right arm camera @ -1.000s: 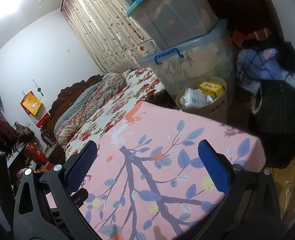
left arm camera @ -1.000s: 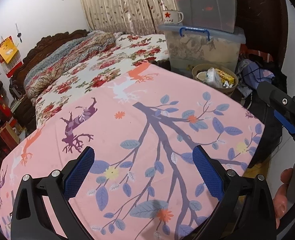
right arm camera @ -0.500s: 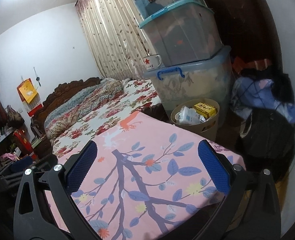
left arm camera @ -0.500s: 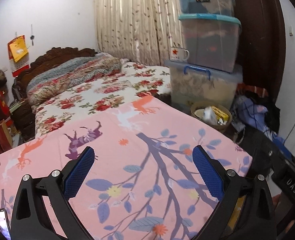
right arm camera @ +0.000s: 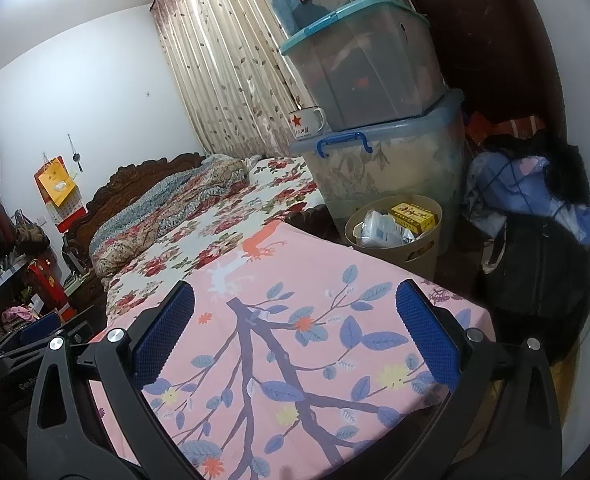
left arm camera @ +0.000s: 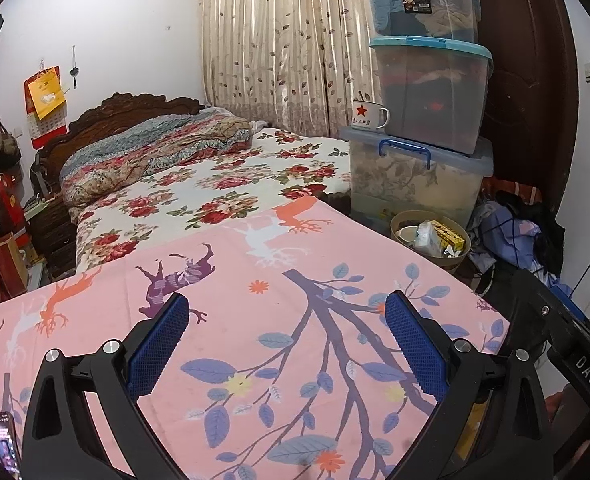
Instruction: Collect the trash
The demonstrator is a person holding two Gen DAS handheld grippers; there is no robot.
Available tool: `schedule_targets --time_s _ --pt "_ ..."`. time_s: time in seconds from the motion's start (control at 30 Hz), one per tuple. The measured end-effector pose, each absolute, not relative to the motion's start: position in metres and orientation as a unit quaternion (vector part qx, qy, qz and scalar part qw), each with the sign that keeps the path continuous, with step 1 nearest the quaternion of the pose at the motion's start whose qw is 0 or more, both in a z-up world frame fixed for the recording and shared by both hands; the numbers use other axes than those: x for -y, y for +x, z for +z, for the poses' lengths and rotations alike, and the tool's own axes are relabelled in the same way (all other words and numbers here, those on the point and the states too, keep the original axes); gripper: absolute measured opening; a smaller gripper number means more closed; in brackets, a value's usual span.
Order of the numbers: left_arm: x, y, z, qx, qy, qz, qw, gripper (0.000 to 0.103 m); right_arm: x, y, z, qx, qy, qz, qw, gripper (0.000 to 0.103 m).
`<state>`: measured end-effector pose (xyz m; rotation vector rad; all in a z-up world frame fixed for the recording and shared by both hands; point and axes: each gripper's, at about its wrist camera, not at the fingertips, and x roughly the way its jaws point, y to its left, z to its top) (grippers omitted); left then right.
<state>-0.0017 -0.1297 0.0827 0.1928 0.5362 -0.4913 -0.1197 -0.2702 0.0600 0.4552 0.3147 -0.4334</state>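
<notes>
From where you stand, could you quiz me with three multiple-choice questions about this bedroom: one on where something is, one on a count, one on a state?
1. Where does the star mug stand?
A. on the bottom storage bin's lid
B. on the bed
C. in the trash basket

2. How many storage bins are stacked?
A. one
B. three
C. five

3. How are both grippers?
A. shut on trash
B. open, holding nothing
C. out of view

Answers:
1. A, it rests on the bottom storage bin.
2. B, three are stacked.
3. B, left gripper and right gripper have jaws apart.
</notes>
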Motion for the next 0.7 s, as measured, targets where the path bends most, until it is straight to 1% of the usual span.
schedule_targets --time_s 0.7 --pt "0.1301 -0.0046 0.0814 -0.264 0.097 -0.241 0.929 0.095 0.2761 -0.1183 0.0564 -0.16 0.232 -0.21 0.936 0.1"
